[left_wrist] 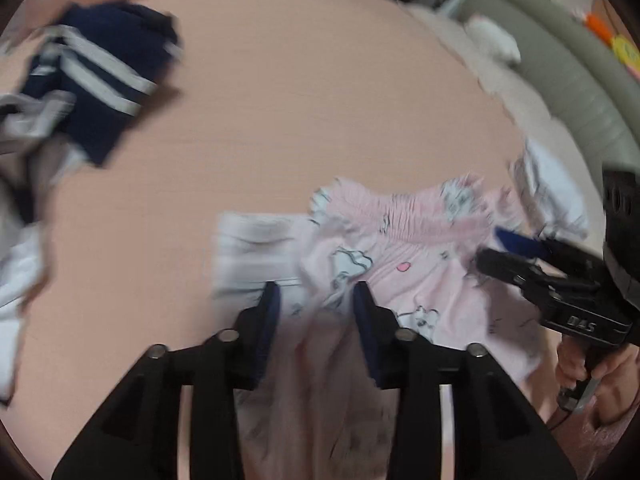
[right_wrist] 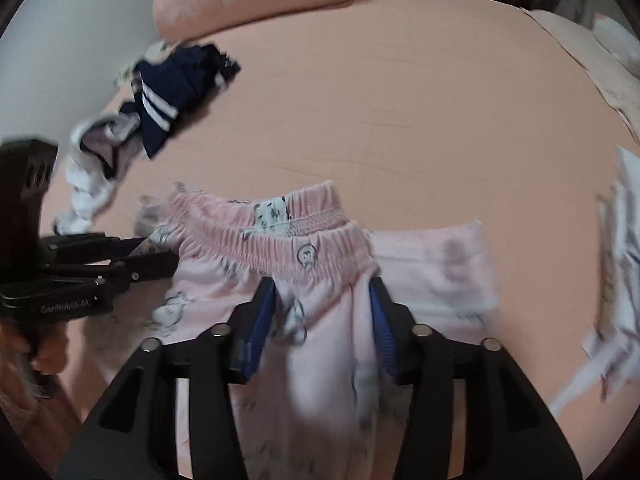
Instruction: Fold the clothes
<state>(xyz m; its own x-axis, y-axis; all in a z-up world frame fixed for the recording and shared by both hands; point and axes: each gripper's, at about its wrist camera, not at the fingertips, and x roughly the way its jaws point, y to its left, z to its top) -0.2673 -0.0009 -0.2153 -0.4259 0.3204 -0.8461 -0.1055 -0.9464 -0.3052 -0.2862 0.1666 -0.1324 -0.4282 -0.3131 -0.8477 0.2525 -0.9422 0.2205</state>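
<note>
The left claw (left_wrist: 316, 300), low in the middle of the left wrist view, stands partly open. Pink cloth lies between its two dark blue pads (left_wrist: 269, 320), but the pads do not seem to press on it. The right claw (right_wrist: 322, 296), low in the middle of the right wrist view, is also partly open, with a soft ridge of the same cloth bunched between its fingers. I cannot tell if that ridge is pinched or only lying there, since the picture is blurred.

The cloth is a pair of pink pajama pants (right_wrist: 320, 308) with small cartoon prints. They lie on the peach bed sheet (right_wrist: 400, 120), in the lower middle of both views. The gathered waistband (right_wrist: 280, 240) is just past the claws.

The pants look light, soft and floppy. They will sag and wrinkle when lifted. The waistband is thicker and stretchy, so I think its two ends are the best places to grab.

In the upper left is a heap of navy striped clothes (right_wrist: 168, 92), well apart.
</note>
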